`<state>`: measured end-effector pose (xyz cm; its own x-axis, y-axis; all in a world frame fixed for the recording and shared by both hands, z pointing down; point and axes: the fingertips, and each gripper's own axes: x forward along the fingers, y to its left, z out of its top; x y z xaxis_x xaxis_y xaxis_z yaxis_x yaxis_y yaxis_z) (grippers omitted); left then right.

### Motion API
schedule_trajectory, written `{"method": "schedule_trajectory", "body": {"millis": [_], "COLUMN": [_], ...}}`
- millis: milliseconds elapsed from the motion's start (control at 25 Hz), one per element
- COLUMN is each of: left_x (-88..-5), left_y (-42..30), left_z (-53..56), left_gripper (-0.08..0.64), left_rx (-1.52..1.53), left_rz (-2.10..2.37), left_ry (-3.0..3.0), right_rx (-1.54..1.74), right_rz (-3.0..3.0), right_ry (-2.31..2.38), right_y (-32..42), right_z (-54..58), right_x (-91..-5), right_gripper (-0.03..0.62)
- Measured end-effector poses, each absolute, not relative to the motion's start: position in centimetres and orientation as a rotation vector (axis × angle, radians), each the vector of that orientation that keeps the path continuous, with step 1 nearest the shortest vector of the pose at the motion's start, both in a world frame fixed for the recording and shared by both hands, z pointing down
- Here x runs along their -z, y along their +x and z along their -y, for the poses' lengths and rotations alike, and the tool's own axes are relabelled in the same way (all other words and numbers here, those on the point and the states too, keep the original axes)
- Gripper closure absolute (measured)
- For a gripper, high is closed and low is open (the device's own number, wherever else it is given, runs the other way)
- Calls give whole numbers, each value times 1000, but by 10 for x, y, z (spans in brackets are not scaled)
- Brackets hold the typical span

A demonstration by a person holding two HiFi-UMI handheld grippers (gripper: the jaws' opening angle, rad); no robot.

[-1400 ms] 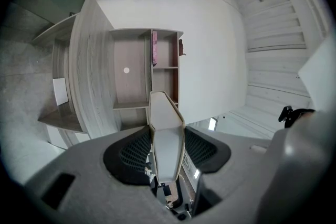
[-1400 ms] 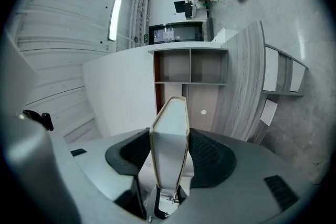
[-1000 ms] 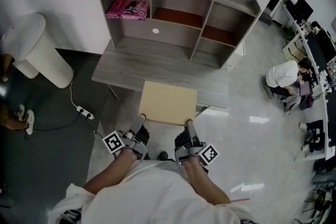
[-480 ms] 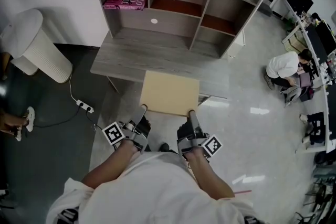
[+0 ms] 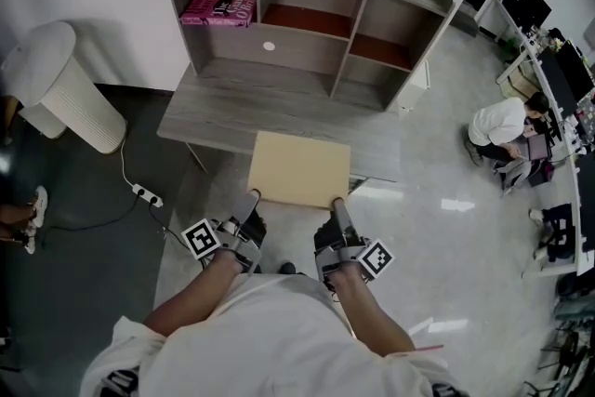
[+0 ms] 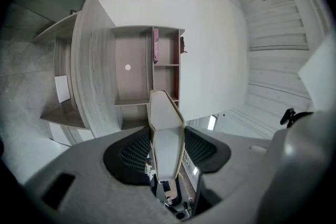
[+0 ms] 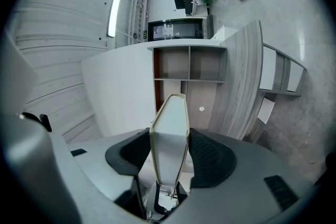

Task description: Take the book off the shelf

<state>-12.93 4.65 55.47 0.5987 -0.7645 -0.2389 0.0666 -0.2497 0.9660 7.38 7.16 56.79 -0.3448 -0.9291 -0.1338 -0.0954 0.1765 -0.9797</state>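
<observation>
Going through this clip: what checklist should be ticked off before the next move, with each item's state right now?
1. Grip of left gripper on tan book: ok, jaws clamp its near edge.
2. Grip of right gripper: ok, shut on the same edge.
3. Tan book flat: ok in the head view, its far part over the desk.
4. Free gripper for the pink books: not ok, both are occupied; the books sit in the shelf's top-left compartment.
5. Seated person out of the way: ok, well right of the desk.
</observation>
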Motion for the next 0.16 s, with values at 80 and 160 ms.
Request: {"method": "schedule_trajectory", "body": {"millis": [80, 160], "left_x": [-556, -558], "left_y": [-126, -123], "left_z": [-47, -47], "left_gripper": [356, 356], "left_rx": [871, 865], "left_rz": [592, 593], "left_ry": [1647, 1651], "right_rx": [1273, 1277], "right_rz": [-1622, -1620], "right_ry": [-1001, -1005], "right_y": [77, 81], "right_z": [-73, -75], "right_x": [-570, -572], "right_gripper": [360, 360]}}
